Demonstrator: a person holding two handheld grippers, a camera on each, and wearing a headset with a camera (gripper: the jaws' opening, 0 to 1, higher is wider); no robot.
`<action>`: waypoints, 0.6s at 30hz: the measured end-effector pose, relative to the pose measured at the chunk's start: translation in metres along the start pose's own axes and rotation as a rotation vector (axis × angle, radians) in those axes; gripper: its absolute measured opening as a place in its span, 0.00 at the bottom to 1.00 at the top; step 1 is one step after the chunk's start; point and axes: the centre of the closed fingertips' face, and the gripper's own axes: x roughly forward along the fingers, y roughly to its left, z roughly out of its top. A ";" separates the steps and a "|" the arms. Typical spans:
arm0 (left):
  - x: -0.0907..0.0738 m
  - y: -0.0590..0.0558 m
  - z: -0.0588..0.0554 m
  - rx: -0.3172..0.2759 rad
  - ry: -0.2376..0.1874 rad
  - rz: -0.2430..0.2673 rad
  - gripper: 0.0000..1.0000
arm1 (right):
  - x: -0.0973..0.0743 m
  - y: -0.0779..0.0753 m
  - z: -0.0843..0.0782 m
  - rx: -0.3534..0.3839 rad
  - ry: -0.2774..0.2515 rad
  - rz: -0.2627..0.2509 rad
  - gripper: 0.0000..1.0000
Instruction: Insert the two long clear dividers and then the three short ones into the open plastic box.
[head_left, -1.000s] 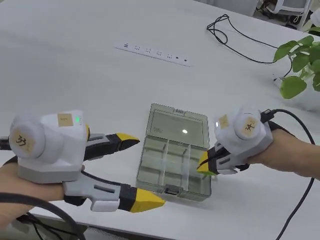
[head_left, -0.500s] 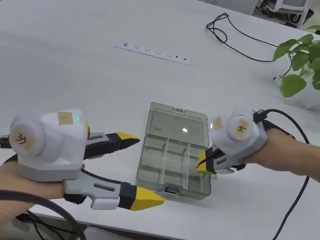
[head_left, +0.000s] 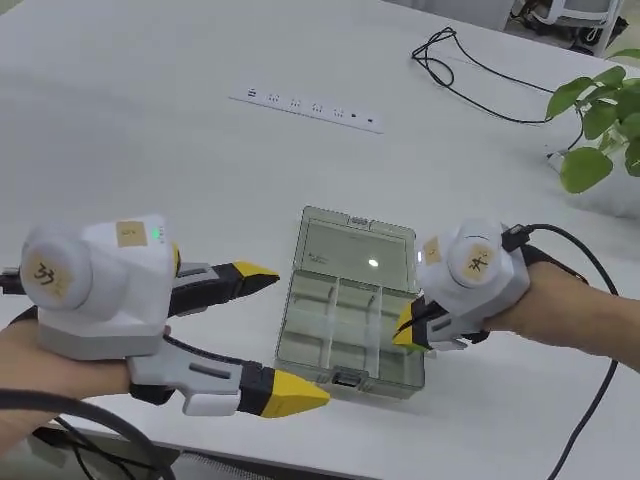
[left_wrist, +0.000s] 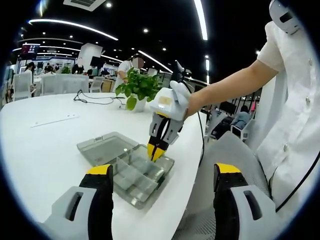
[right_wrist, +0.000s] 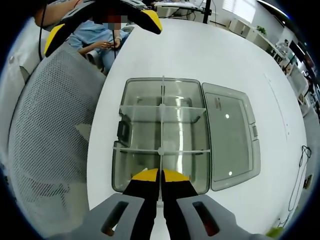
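Your right gripper (right_wrist: 161, 175) is pinched shut on a clear divider (right_wrist: 162, 125) running straight ahead across the open box (right_wrist: 137, 127), so a tilted push could jam it outside its slots or skid the box, since your left gripper (left_wrist: 163, 170), beyond, gapes wide, bracing nothing.

Box (head_left: 345, 378): clear glossy plastic, grey-green tint, glare on the lid. Divider (right_wrist: 161, 125): thin clear plastic. Table (head_left: 150, 130): white, smooth, matt. Left gripper (head_left: 288, 337), right gripper (head_left: 405, 335): white matt plastic, yellow tips. Chair (right_wrist: 50, 140): grey mesh.
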 end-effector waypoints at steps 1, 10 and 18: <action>0.000 0.000 0.000 -0.001 0.002 0.001 0.84 | 0.000 0.000 0.000 0.004 -0.002 -0.002 0.03; -0.005 0.001 -0.001 0.001 0.007 0.017 0.88 | -0.006 0.002 0.000 0.040 -0.031 -0.020 0.12; -0.010 0.005 0.000 0.013 0.014 0.034 0.95 | -0.027 0.002 0.008 0.099 -0.112 -0.060 0.19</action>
